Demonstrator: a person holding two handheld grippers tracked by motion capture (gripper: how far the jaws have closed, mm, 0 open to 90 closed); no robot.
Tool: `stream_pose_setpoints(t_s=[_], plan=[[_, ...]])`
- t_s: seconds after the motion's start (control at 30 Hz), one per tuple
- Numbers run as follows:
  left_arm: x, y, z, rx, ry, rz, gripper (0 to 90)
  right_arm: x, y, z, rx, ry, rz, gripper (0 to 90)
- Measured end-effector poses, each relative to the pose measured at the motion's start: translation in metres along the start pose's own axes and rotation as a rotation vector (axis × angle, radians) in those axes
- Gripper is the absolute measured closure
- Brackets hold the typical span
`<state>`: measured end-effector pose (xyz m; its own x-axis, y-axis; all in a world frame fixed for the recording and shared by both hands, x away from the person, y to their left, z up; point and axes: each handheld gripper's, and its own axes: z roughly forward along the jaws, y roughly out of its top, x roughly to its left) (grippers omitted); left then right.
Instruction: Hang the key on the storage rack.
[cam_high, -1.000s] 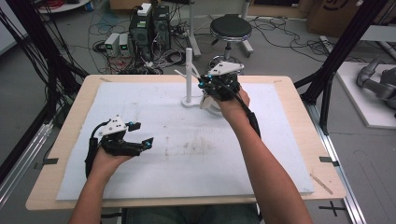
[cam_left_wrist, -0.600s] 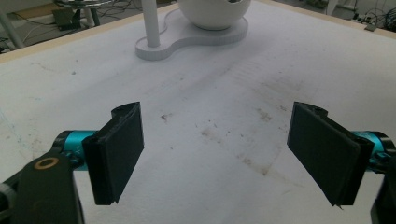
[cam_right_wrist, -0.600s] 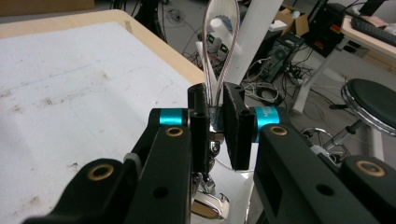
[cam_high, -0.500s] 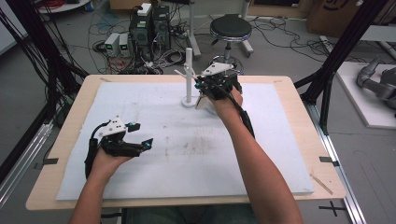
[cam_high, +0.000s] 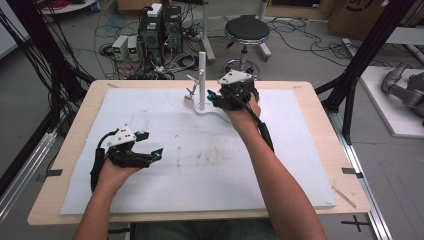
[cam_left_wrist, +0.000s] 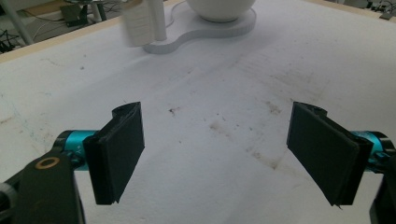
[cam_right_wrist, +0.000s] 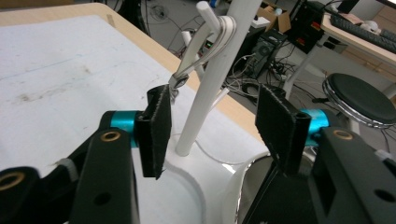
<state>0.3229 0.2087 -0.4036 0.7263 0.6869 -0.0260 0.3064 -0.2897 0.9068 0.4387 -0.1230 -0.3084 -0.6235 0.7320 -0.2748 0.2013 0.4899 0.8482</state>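
Right gripper (cam_right_wrist: 210, 126) just opened astride white post (cam_right_wrist: 210, 88), nothing gripped

right tongs (cam_right_wrist: 210, 126) jaws just opened, nothing gripped

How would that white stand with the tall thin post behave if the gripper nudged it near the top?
The white stand would probably tip rather than slide: its post is tall and thin. Its flat base spreads wide on the mat, which may steady it against gentle pushes. The strap hanging from its peg looks floppy and would likely swing.
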Motion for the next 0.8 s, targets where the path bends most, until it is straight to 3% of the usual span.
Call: stream_pose_setpoints(t_s=[0.07,0.1,0.13,0.2,0.3,0.47,0.7,0.8], plan=[[0.000,-0.001,-0.001,-0.004,0.004,-0.008,19.1,0.002,-0.005,-0.004,0.037,0.009,0.007,38.9],[0.000,-0.001,-0.001,0.000,0.007,-0.003,19.1,0.003,-0.011,-0.009,0.011,0.014,0.004,39.1],[0.000,-0.001,-0.001,-0.002,0.007,-0.005,19.0,0.003,-0.015,-0.012,0.020,0.022,0.008,37.0],[-0.001,0.000,-0.002,-0.009,0.006,-0.008,19.0,0.003,-0.018,-0.017,0.077,0.048,0.020,32.1],[-0.001,0.001,-0.002,-0.014,0.005,-0.007,19.0,0.004,-0.030,-0.033,0.017,0.063,0.017,32.2],[-0.001,0.000,-0.001,-0.009,0.005,-0.008,19.0,0.001,-0.045,-0.055,-0.002,0.079,0.031,31.7],[-0.001,0.001,0.001,-0.017,0.001,-0.010,19.0,-0.007,-0.073,-0.076,0.005,0.063,0.030,30.3],[0.000,0.001,0.001,-0.022,0.002,-0.012,19.0,-0.010,-0.085,-0.083,0.019,0.059,0.050,28.8]])
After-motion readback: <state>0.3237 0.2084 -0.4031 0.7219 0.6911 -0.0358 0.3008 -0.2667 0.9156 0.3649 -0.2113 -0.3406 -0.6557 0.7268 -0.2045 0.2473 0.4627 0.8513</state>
